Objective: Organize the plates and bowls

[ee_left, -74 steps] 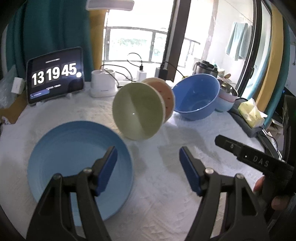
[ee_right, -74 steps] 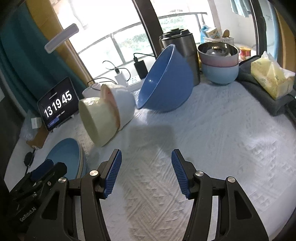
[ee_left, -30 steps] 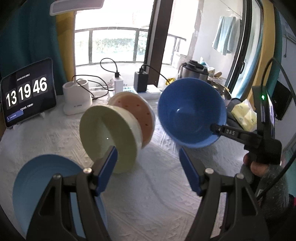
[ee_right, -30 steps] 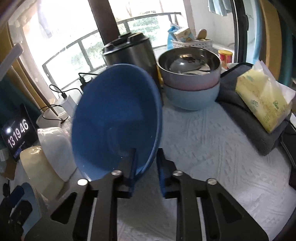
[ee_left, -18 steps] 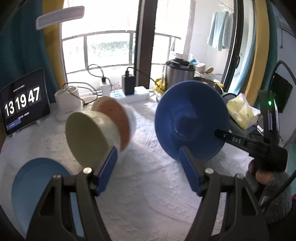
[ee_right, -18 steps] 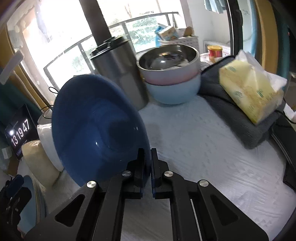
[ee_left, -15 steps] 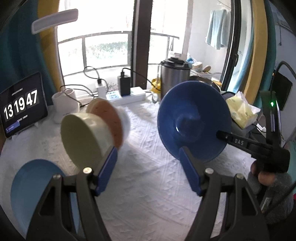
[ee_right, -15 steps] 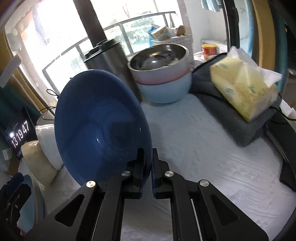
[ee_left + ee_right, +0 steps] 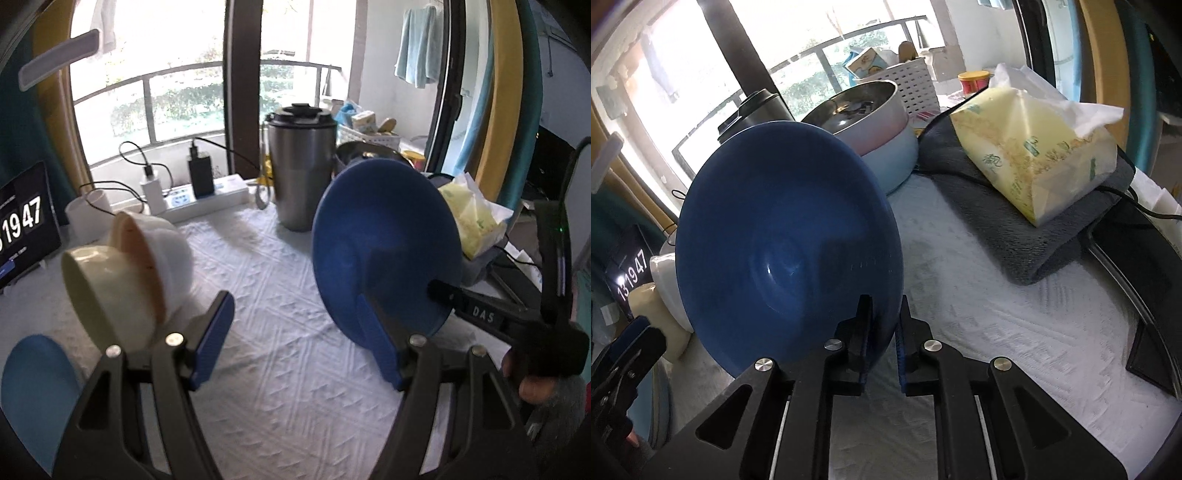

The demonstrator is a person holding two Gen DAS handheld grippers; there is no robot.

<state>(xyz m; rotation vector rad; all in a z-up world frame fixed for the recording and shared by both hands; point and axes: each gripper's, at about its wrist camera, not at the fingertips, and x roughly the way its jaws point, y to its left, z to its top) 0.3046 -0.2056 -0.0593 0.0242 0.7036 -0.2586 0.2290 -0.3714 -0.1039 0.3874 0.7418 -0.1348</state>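
Note:
My right gripper (image 9: 882,332) is shut on the rim of a big dark blue bowl (image 9: 783,243), holding it tilted on edge above the white cloth. The same bowl (image 9: 384,247) shows in the left wrist view at the right, with the right gripper (image 9: 443,291) clamped on its lower rim. My left gripper (image 9: 299,336) is open and empty above the cloth. A pale green bowl (image 9: 103,291) lies on its side at the left, nested with an orange-lined white bowl (image 9: 155,251). A light blue plate (image 9: 33,391) lies at the lower left.
A steel canister (image 9: 301,177) stands at the back. A steel bowl stacked in pink and light blue bowls (image 9: 871,122) sits behind. A tissue pack (image 9: 1034,147) rests on a grey towel (image 9: 1015,218). A power strip (image 9: 199,199) and a clock tablet (image 9: 22,229) stand along the back left.
My right gripper moved in, closed on the blue bowl's rim and lifted it, tilted, off the cloth. My left gripper rose and swung right, staying open.

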